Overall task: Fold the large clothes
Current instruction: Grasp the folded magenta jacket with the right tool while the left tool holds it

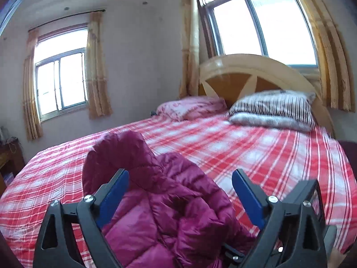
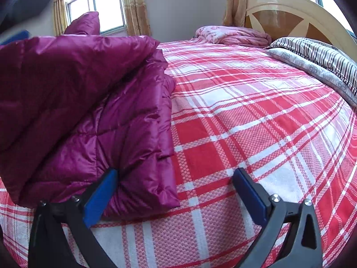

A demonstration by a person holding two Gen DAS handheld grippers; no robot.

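Observation:
A magenta quilted puffer jacket (image 1: 156, 201) lies bunched on a bed with a red-and-white plaid sheet (image 1: 256, 156). My left gripper (image 1: 180, 178) is open, its blue pads on either side of the jacket's raised folds, holding nothing. In the right wrist view the jacket (image 2: 89, 111) lies partly folded over itself at the left. My right gripper (image 2: 176, 178) is open low over the sheet (image 2: 245, 122), its left pad touching the jacket's lower corner, its right pad over bare sheet.
A pink pillow (image 1: 191, 109) and a striped pillow (image 1: 274, 109) lie at the head of the bed against a curved wooden headboard (image 1: 252, 73). Curtained windows (image 1: 60, 82) are behind. A wooden cabinet (image 1: 9, 158) stands at the left.

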